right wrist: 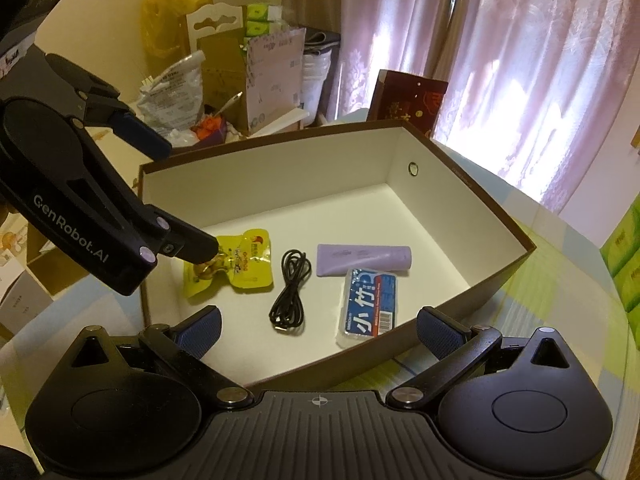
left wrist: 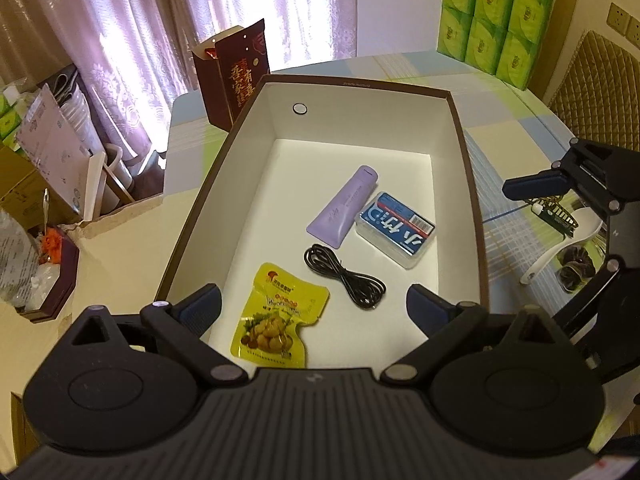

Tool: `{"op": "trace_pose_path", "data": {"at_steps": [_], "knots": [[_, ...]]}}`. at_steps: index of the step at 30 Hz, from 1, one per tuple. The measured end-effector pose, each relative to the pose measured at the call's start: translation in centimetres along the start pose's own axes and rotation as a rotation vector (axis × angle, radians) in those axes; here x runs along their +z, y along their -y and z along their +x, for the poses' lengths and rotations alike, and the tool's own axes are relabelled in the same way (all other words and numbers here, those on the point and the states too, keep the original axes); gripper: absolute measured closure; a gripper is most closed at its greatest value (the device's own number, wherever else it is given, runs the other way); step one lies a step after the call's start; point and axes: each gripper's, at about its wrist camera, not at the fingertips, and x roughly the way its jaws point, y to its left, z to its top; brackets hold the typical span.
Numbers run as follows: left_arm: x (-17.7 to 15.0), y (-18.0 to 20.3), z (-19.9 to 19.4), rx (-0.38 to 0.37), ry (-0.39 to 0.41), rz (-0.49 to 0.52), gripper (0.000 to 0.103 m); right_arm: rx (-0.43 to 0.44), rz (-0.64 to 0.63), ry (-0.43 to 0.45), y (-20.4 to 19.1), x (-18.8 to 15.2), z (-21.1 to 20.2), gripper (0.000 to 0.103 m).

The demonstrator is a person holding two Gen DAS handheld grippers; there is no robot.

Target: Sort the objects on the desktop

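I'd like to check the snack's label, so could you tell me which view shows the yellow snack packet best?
The left wrist view: the yellow snack packet lies unobstructed on the box floor. In the right wrist view, a finger of the left gripper overlaps the packet.

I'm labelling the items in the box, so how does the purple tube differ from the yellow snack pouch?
The purple tube is plain lilac with faint print; the yellow snack pouch is bright yellow with a food picture. The tube is long and tapers from a round cap to a flat crimped end; the pouch is a broad, flat, crinkled sachet. The tube lies against the blue-labelled clear case; the pouch lies apart, nearest the left gripper. Both lie flat on the box floor.
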Motion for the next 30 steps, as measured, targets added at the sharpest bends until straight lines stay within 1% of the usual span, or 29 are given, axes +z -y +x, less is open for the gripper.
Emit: {"op": "trace_pose_path", "data": {"at_steps": [8, 19, 23, 30], "knots": [[-1.4, 1.5, -2.2, 0.018, 0.019, -0.016, 0.006, 0.013, 0.006, 0.037, -0.4, -0.9, -2.5, 0.002], [-3.4, 4.2, -5.2, 0.028, 0.051, -0.058, 0.005, 0.060, 0.001, 0.079, -0.8, -3.0, -5.8, 0.002], [-4.2, 5.1, -5.9, 0.048, 0.051, -0.081, 0.005, 0.072, 0.003, 0.087, -0.5, -4.0, -6.9, 0.002], [-5.7, 7.4, -6.8, 0.049, 0.046, -0.128, 0.005, 0.095, 0.035, 0.083, 0.7, -6.1, -8.5, 0.002]]}}
